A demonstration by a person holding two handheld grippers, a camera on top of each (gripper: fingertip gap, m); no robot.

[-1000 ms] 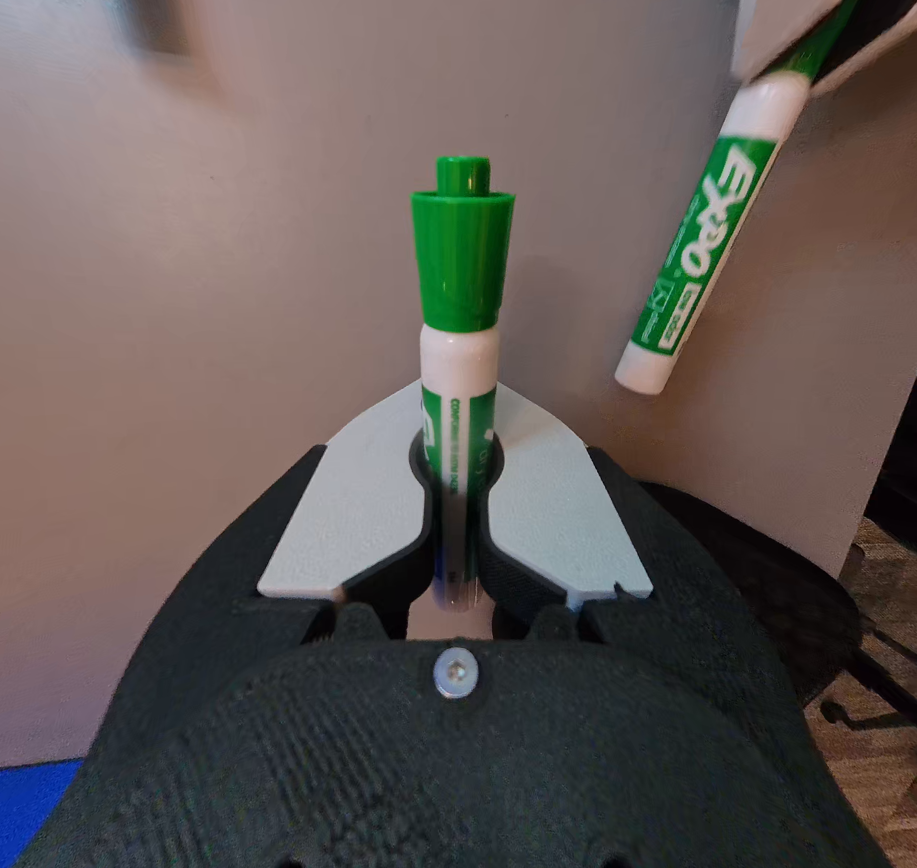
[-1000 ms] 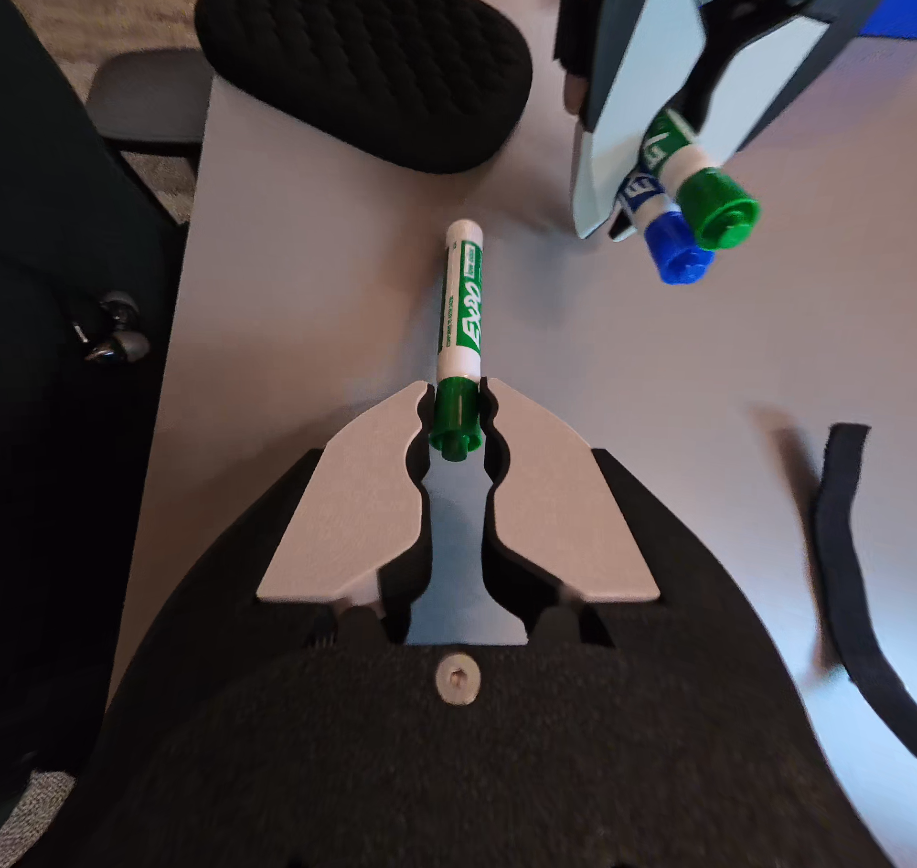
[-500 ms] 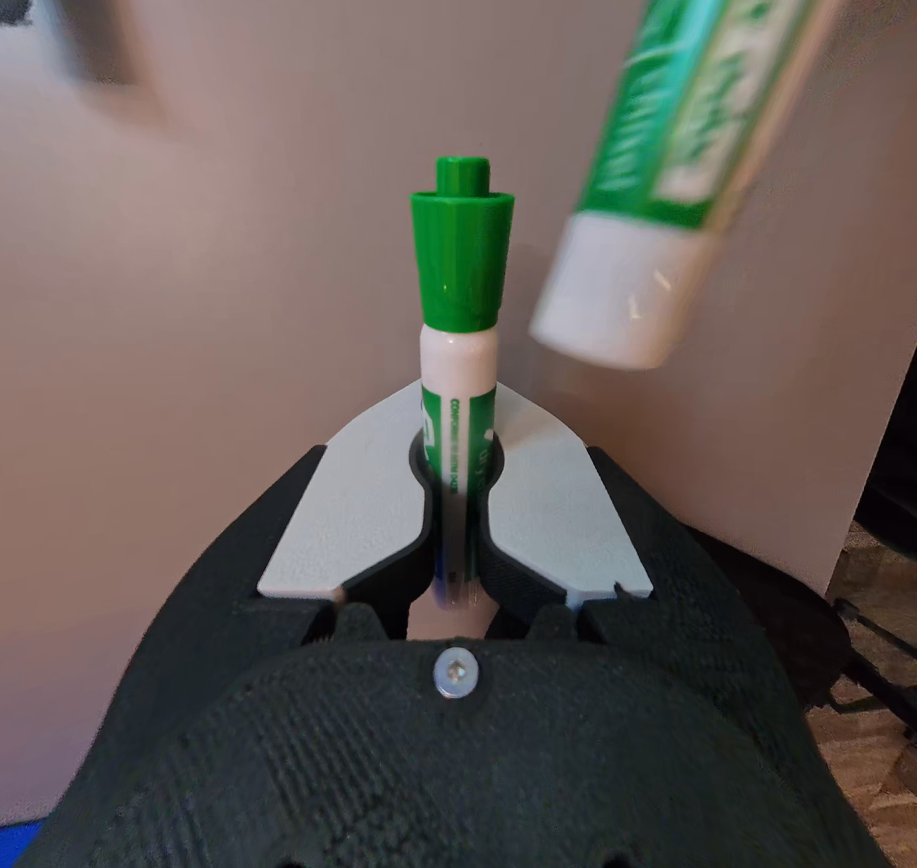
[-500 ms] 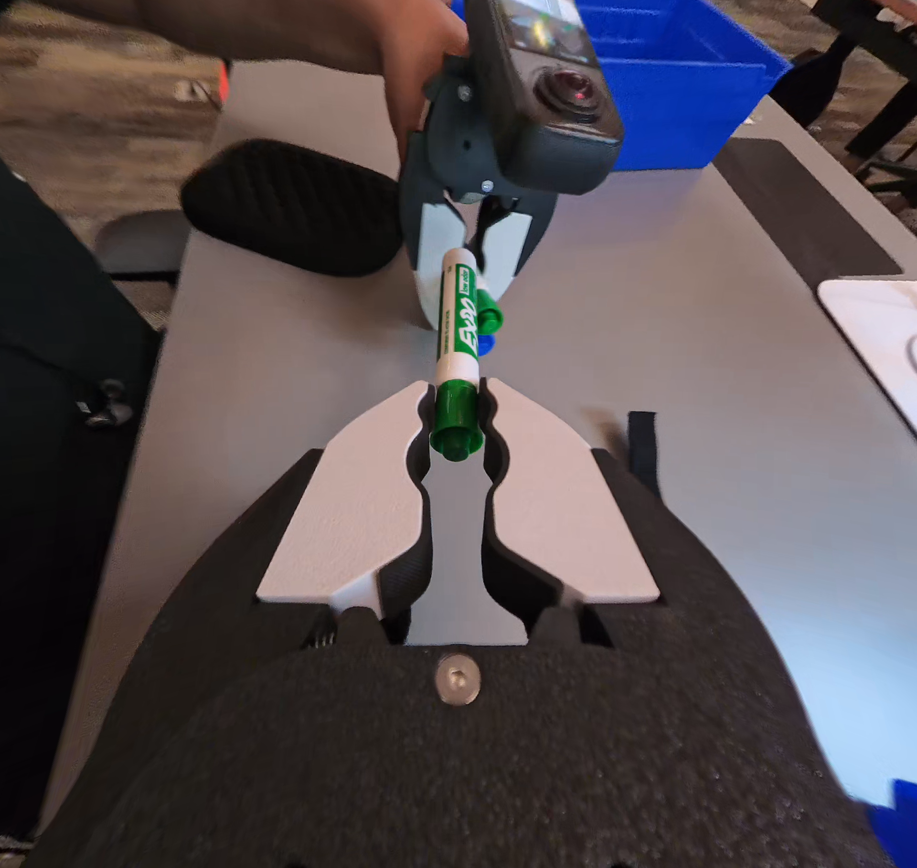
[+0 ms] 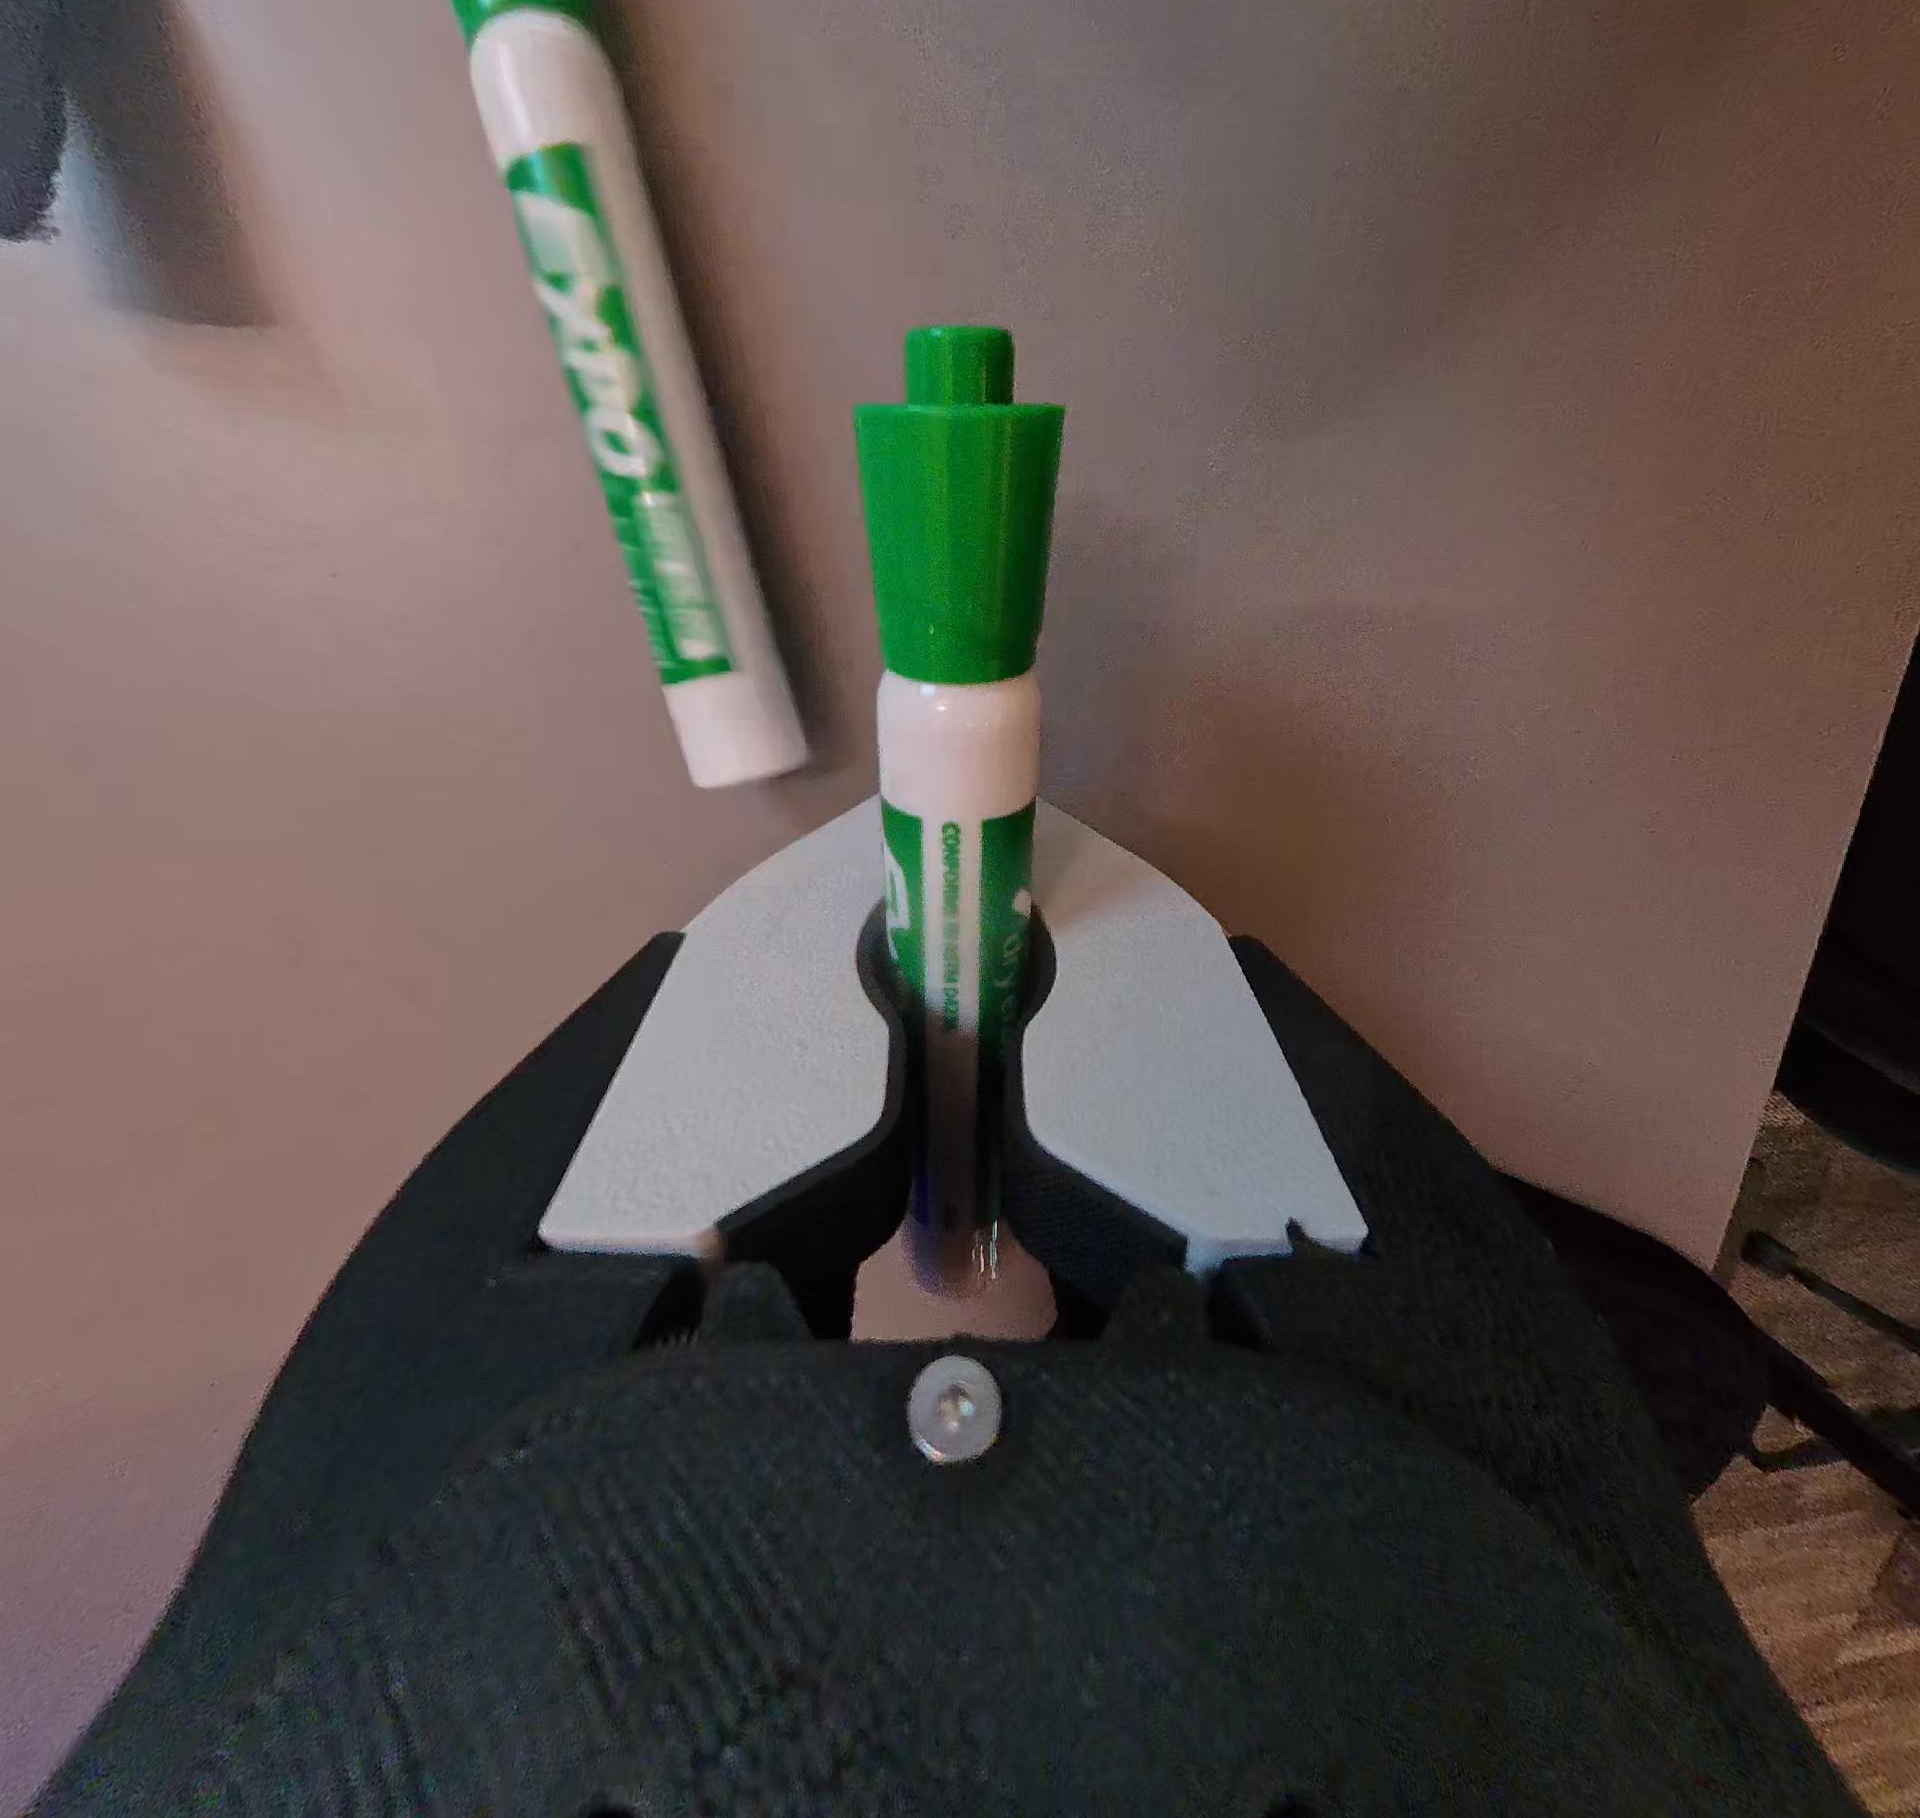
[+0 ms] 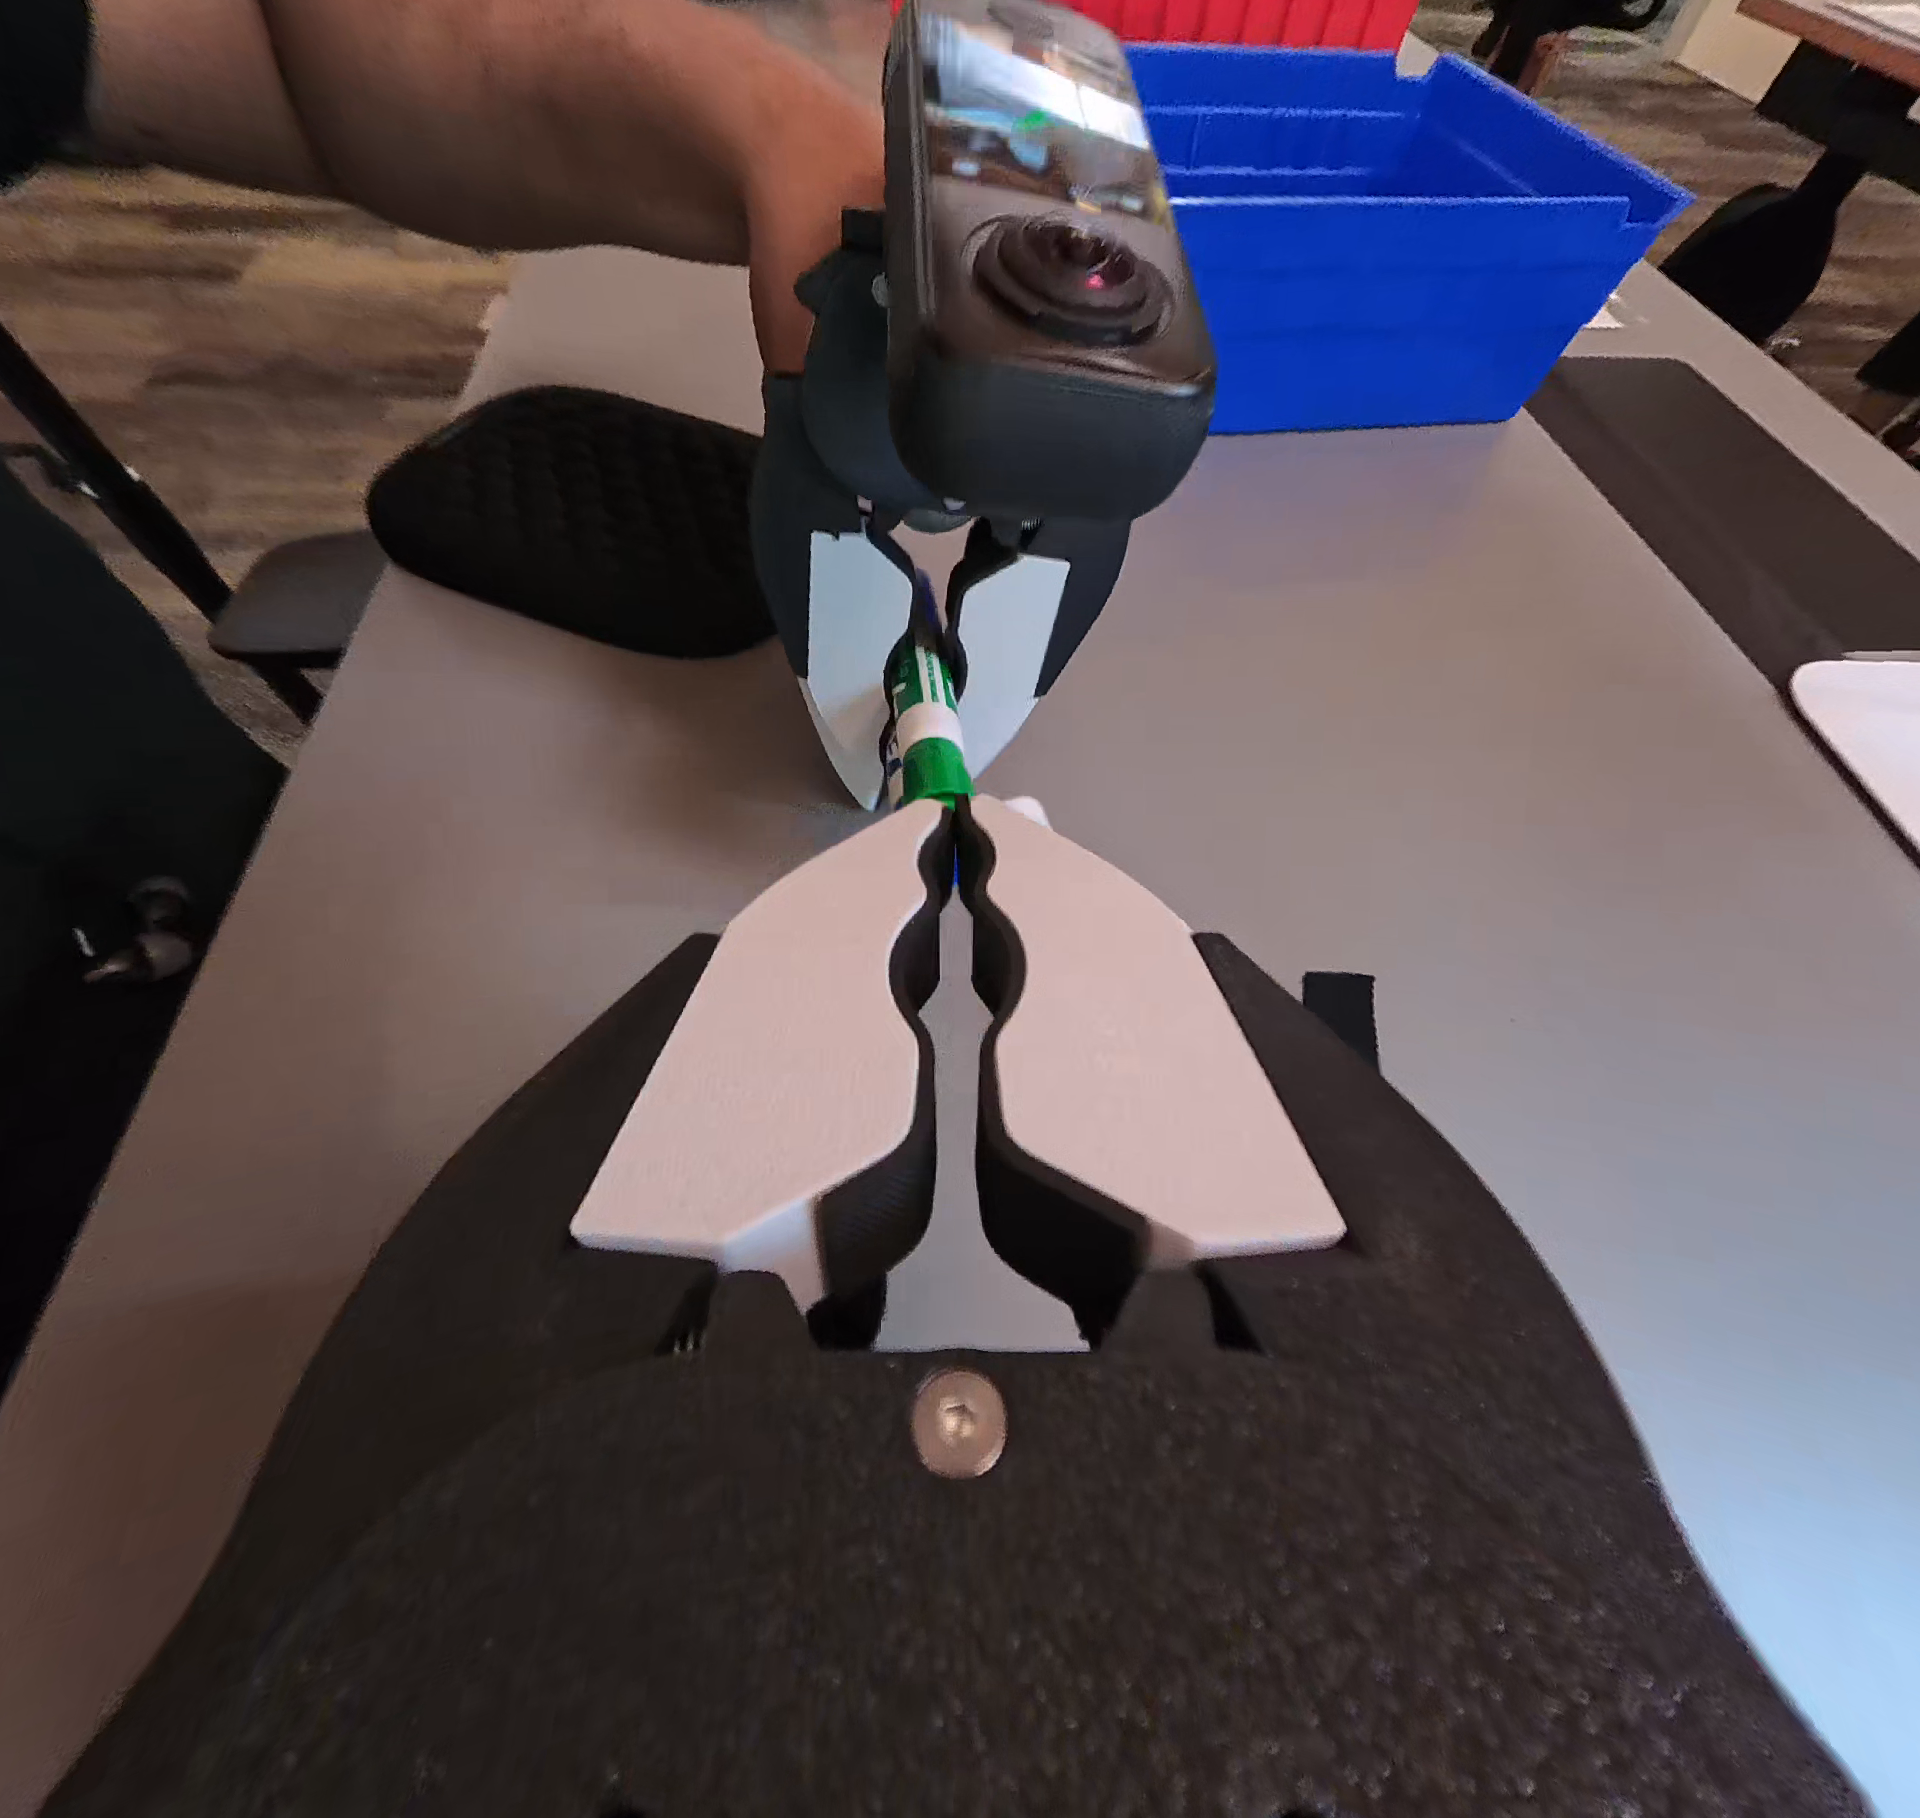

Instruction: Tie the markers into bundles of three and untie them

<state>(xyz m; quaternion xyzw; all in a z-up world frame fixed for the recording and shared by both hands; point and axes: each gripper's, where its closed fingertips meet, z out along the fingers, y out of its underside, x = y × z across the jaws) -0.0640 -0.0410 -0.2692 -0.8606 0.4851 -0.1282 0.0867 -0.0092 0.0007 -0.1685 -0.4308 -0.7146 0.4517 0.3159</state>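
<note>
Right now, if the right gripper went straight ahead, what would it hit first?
Probably the green marker held by the left gripper: its cap sits just ahead of the right gripper, though depth is unclear.

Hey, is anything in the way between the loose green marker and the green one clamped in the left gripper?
Nothing visible. In the left wrist view the loose green marker is just left of the held green marker in the left gripper. Only bare grey table shows in the gap between them.
</note>
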